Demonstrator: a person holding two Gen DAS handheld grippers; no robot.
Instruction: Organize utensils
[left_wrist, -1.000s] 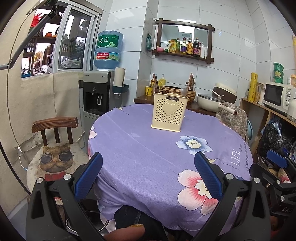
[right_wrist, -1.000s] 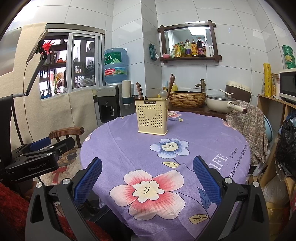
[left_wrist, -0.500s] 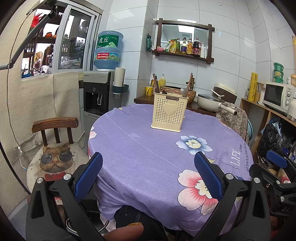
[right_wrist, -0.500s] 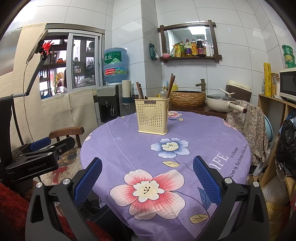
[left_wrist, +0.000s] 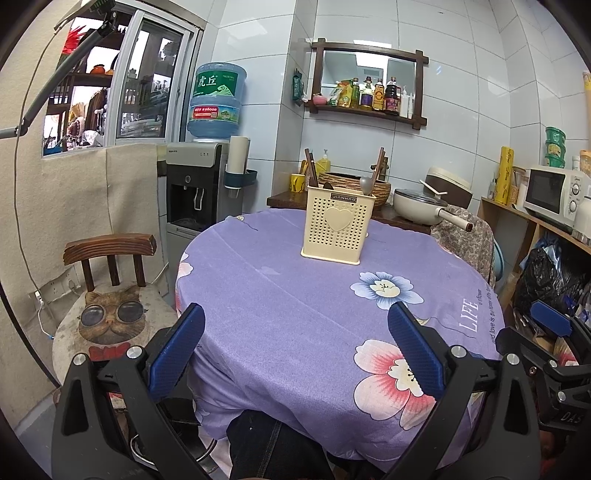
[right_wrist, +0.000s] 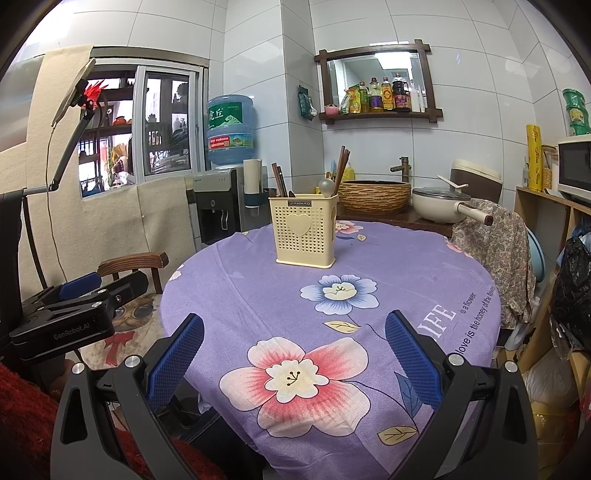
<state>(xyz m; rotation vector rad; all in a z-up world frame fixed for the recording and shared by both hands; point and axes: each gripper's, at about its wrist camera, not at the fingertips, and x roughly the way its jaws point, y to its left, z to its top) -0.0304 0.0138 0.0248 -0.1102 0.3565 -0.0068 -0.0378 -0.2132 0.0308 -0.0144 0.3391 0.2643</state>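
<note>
Bright, even light fills the room, daylight coming through the window (left_wrist: 122, 88) at ten o'clock. Glare sits on the white wall tiles (right_wrist: 461, 44) at twelve. Shadows stay soft. Both views are sharp, though edges bow and corners go black.

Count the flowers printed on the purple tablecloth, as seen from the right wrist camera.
4. A large pink flower near the front edge, a blue flower mid-table, a small pink flower behind the utensil holder, and a partial one at the left edge. More may be hidden.
</note>
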